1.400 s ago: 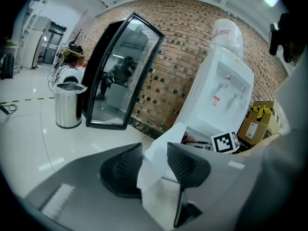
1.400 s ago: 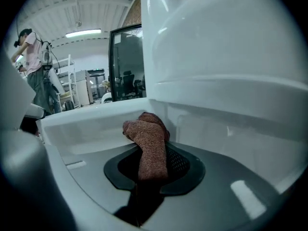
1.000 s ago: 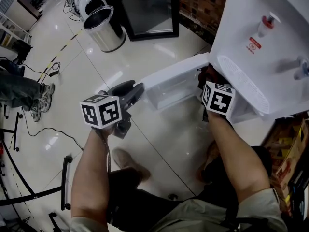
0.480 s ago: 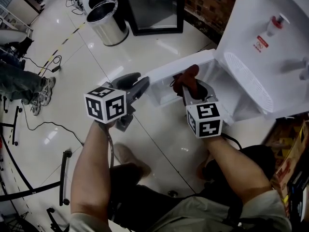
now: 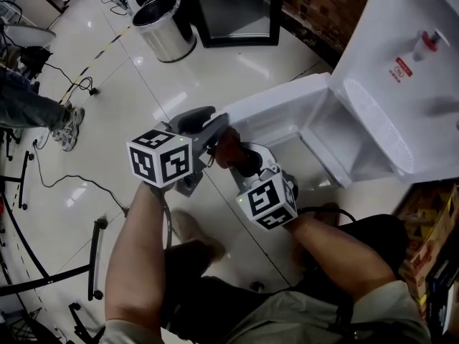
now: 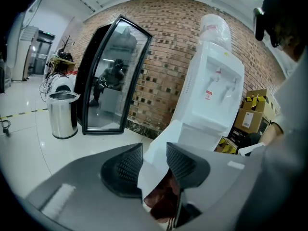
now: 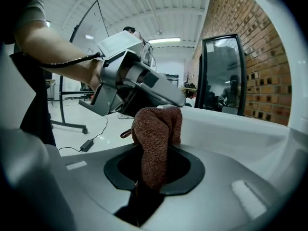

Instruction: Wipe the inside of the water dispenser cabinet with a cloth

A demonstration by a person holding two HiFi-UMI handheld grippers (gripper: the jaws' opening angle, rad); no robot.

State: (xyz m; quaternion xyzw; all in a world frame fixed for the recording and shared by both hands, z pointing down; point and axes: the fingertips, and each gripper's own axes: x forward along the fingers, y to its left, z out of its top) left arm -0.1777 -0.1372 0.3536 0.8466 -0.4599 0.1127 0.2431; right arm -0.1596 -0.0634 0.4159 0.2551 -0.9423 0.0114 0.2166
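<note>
Right gripper: its ribbed black pads are clamped on the lower end of the cloth, so the free end stands up past the tips as a soft wiping pad
Rust-brown terry cloth: nubbly, looped pile, folded into a thick upright wad; it is outside the cabinet, just beside the left gripper and the door's edge, not touching any inner wall
Left gripper: closed on the free edge of the door, one black pad on each face; I judge this grip is there to keep the door swung wide and steady while the other hand works
White plastic cabinet door: thin, flat, smooth panel with a glossy face, opened outward over the floor
Cabinet interior: a shallow, box-shaped white recess low in the dispenser, with hard, smooth walls, open and unobstructed
Task stage: a judgement only, the cloth is between passes and next needs carrying into the recess
Tall white water dispenser: moulded plastic body with a slotted drip tray and a red tap above it
Pale glossy floor tiles: polished and reflective
Round brushed-steel bin: open-topped cylinder standing well apart from the work
Black-framed glass panel: set against the wall
Dark brick wall: rough, matt courses behind the dispenser
</note>
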